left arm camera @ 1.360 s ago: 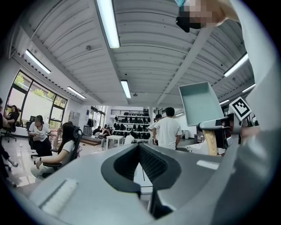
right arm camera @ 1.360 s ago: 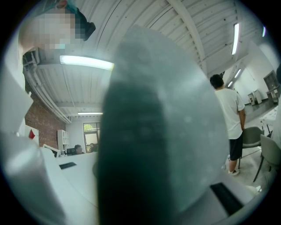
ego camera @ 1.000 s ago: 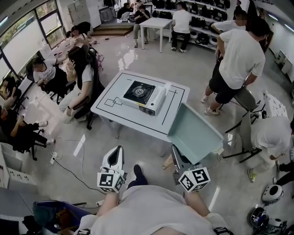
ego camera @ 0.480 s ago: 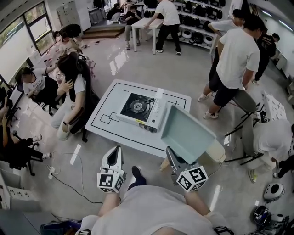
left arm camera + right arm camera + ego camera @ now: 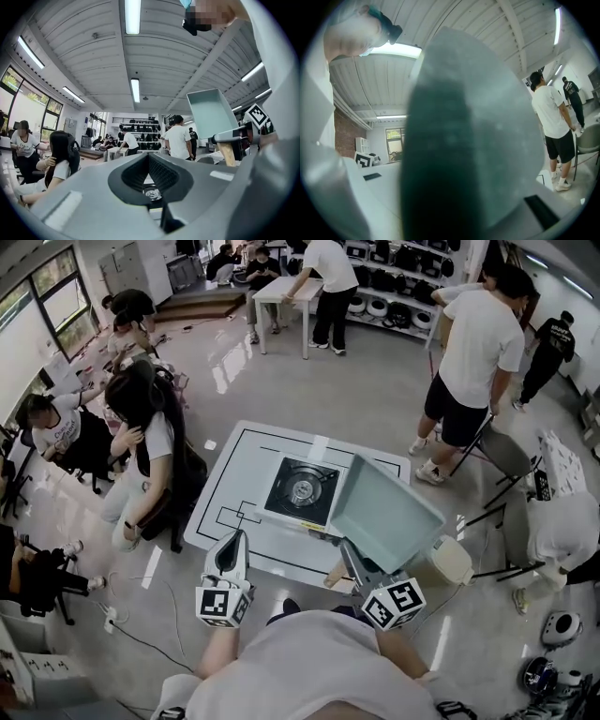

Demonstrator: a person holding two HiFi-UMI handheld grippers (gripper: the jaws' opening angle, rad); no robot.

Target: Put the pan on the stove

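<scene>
Head view: pale-teal rectangular metal pan (image 5: 386, 512) tilted in the air above white worktop (image 5: 234, 474), off black-topped portable stove (image 5: 302, 490) | right claw (image 5: 356, 561) clamps its handle, own view all pan | left claw (image 5: 232, 549) closed, empty

I take this for an open lab hall: beyond my left gripper (image 5: 235, 538), a black-taped white table (image 5: 236, 474), seated people (image 5: 141, 442), far equipment shelves (image 5: 140, 132).
</scene>
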